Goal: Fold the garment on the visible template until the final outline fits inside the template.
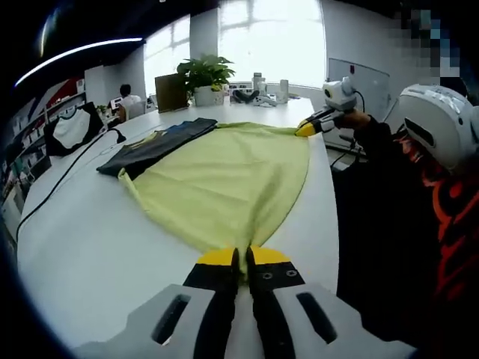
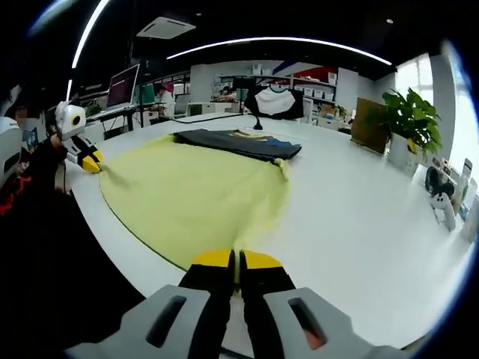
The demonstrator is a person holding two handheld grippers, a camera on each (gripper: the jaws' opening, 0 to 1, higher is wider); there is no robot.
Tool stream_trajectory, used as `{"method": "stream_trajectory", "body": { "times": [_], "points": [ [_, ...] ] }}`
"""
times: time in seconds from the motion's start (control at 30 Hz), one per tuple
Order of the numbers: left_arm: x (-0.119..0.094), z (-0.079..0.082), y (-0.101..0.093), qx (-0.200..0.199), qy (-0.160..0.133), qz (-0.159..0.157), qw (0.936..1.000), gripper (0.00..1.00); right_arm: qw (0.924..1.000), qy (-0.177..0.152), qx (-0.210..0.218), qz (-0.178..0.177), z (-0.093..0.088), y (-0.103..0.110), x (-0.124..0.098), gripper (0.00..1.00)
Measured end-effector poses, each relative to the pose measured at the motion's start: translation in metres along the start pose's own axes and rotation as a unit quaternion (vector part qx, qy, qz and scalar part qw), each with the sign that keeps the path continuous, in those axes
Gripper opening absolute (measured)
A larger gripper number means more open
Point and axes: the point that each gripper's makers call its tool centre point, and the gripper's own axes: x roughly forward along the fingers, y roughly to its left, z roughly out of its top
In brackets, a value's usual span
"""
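A yellow-green garment (image 1: 224, 179) lies spread flat on the white table (image 1: 82, 247), its far side lapping a dark template (image 1: 157, 146). My left gripper (image 1: 241, 258) is shut on the garment's near corner, yellow tips pressed together. My right gripper (image 1: 307, 129) shows at the far corner, shut on the cloth there. In the right gripper view the garment (image 2: 187, 198) stretches away from my right gripper (image 2: 236, 260), the dark template (image 2: 236, 142) lies beyond it, and my left gripper (image 2: 91, 163) pinches the far left corner.
A potted plant (image 1: 203, 78) and small items stand at the table's far end. A black cable (image 1: 67, 168) runs across the table on the left. A person in dark clothes with a white helmet (image 1: 434, 123) stands at the right edge. A black-and-white shirt (image 2: 273, 101) hangs behind.
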Motion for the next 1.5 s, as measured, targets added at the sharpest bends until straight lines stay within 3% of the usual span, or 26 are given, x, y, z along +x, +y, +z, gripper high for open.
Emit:
{"method": "stream_trajectory", "body": {
  "times": [0.1, 0.2, 0.27, 0.4, 0.67, 0.97, 1.03, 1.17, 1.23, 1.3, 1.4, 1.5],
  "points": [
    [-0.001, 0.000, -0.002, 0.010, 0.003, -0.004, 0.9999, 0.04, 0.9999, 0.007, -0.012, 0.001, -0.001, 0.002, -0.002, 0.00],
    [-0.002, 0.000, -0.001, 0.011, 0.003, -0.003, 0.9999, 0.04, 0.9999, 0.003, 0.009, 0.009, 0.001, 0.001, -0.005, 0.00],
    [-0.003, 0.001, 0.000, -0.010, 0.003, -0.001, 0.9999, 0.04, 0.9995, -0.005, 0.027, 0.014, 0.002, -0.001, -0.007, 0.00],
    [-0.011, 0.013, -0.006, -0.001, -0.012, -0.006, 0.9999, 0.04, 0.9997, -0.003, 0.020, 0.011, 0.005, -0.001, -0.012, 0.00],
    [-0.025, 0.027, -0.010, -0.025, -0.021, -0.002, 0.9995, 0.04, 0.9990, -0.032, 0.026, 0.014, 0.029, 0.001, -0.029, 0.00],
    [-0.043, 0.052, -0.013, -0.018, -0.059, 0.006, 0.9981, 0.04, 0.9985, -0.045, 0.029, 0.009, 0.059, -0.002, -0.044, 0.00],
    [-0.043, 0.052, -0.014, -0.026, -0.050, 0.007, 0.9984, 0.04, 0.9988, -0.045, 0.018, 0.011, 0.066, -0.002, -0.045, 0.00],
    [-0.048, 0.065, -0.006, -0.014, -0.077, 0.022, 0.9967, 0.04, 0.9989, -0.046, -0.004, 0.004, 0.080, -0.004, -0.044, 0.00],
    [-0.050, 0.068, -0.004, -0.026, -0.080, 0.021, 0.9962, 0.04, 0.9987, -0.044, -0.024, -0.002, 0.088, -0.004, -0.046, 0.00],
    [-0.049, 0.071, -0.001, -0.011, -0.075, 0.026, 0.9968, 0.04, 0.9982, -0.048, -0.037, -0.003, 0.100, -0.004, -0.046, 0.00],
    [-0.051, 0.085, 0.006, 0.001, -0.081, 0.036, 0.9961, 0.04, 0.9955, -0.041, -0.085, -0.009, 0.115, -0.010, -0.043, 0.00],
    [-0.054, 0.095, 0.011, 0.002, -0.085, 0.040, 0.9955, 0.04, 0.9939, -0.050, -0.097, -0.016, 0.131, -0.014, -0.041, 0.00]
  ]
}}
